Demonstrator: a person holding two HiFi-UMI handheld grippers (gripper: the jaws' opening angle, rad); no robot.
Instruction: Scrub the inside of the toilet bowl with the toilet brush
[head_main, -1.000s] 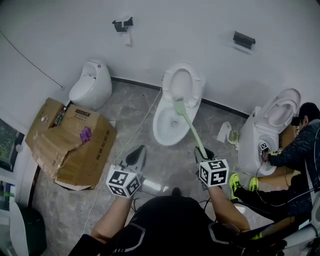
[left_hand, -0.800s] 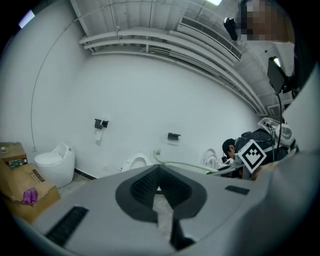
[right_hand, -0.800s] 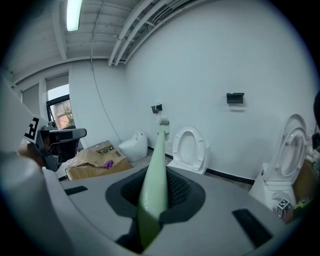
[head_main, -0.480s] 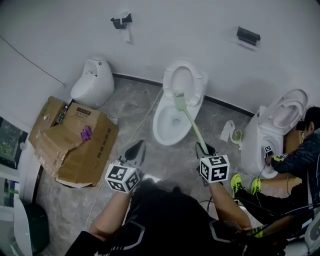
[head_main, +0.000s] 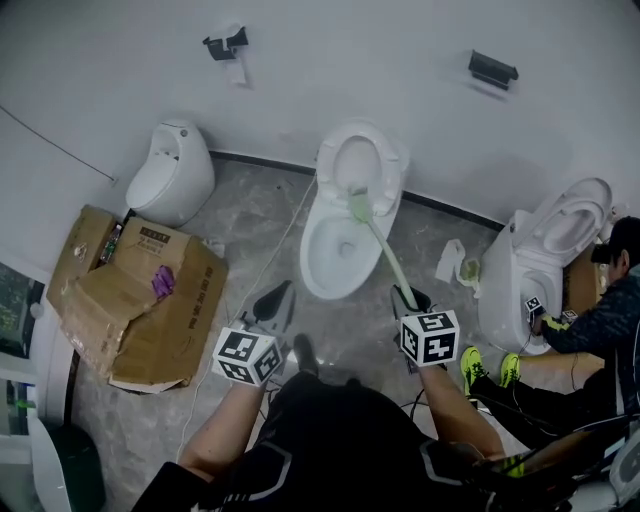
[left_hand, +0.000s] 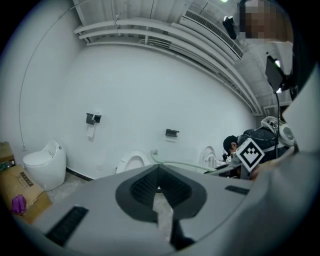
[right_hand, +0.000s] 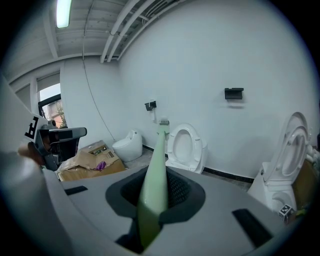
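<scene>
Slim green brush (head_main: 385, 255) — glossy oval bowl (head_main: 308, 258)

Head view looked steeply down over the person (head_main: 340, 440); both gripper views ran low toward the wall (head_main: 350, 60), sharing the middle toilet (head_main: 316, 228).

Three white ceramic toilets (head_main: 318, 255), upper left, centre and far right. Two dark wall-mounted holders (head_main: 492, 70) along the top. One pale green toilet brush (head_main: 384, 255). One brown cardboard heap (head_main: 130, 300). Two marker-cubed grippers (head_main: 272, 300).
</scene>
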